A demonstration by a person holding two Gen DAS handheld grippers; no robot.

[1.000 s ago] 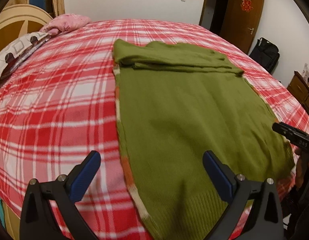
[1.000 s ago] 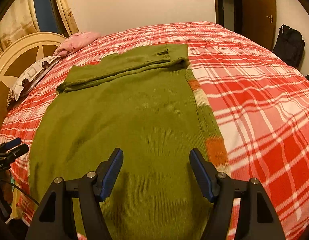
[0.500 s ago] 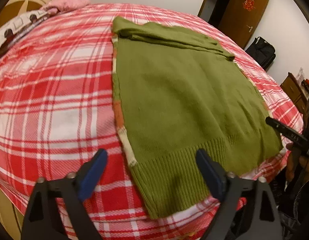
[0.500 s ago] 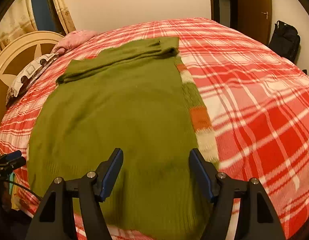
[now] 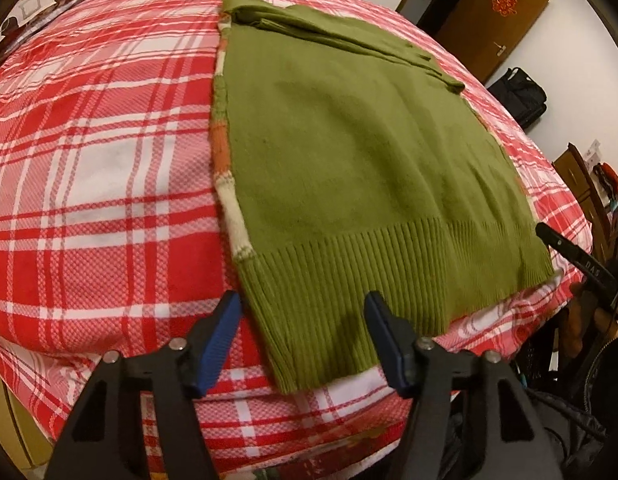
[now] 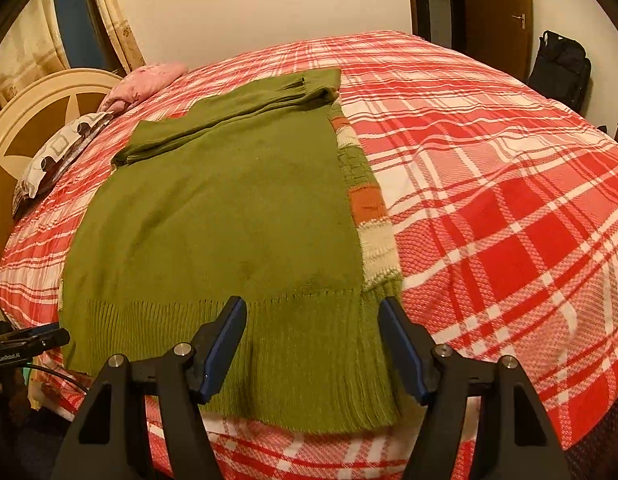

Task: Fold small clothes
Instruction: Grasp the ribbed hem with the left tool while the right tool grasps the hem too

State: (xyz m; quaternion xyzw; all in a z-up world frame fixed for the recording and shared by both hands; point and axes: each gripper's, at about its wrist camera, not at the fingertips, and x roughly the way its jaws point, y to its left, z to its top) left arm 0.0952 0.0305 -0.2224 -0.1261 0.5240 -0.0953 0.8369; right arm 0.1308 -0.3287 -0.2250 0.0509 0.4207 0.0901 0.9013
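Left gripper (image 5: 303, 330) spread wide, grasping nothing, blue pads either side of the sweater's near-left hem corner, hovering at the bed edge. Right gripper (image 6: 311, 332) also released and empty, over the ribbed hem at the near-right corner. Green sweater (image 5: 349, 152) lies flat on the bed (image 5: 89, 160) with its ribbed hem nearest, reaching the mattress edge. Orange-and-cream striped panel (image 6: 369, 216) peeks out along the sweater's right side; a similar strip shows along its left side. Far end: sleeves (image 6: 237, 108) folded across the top of the body. Red-white plaid cover under everything. Beyond, patterned pillow (image 6: 57, 152) and pink pillow (image 6: 145, 84) by the cream headboard (image 6: 37, 96). Black bag (image 6: 561, 64) on the floor near a brown door (image 5: 489, 12).
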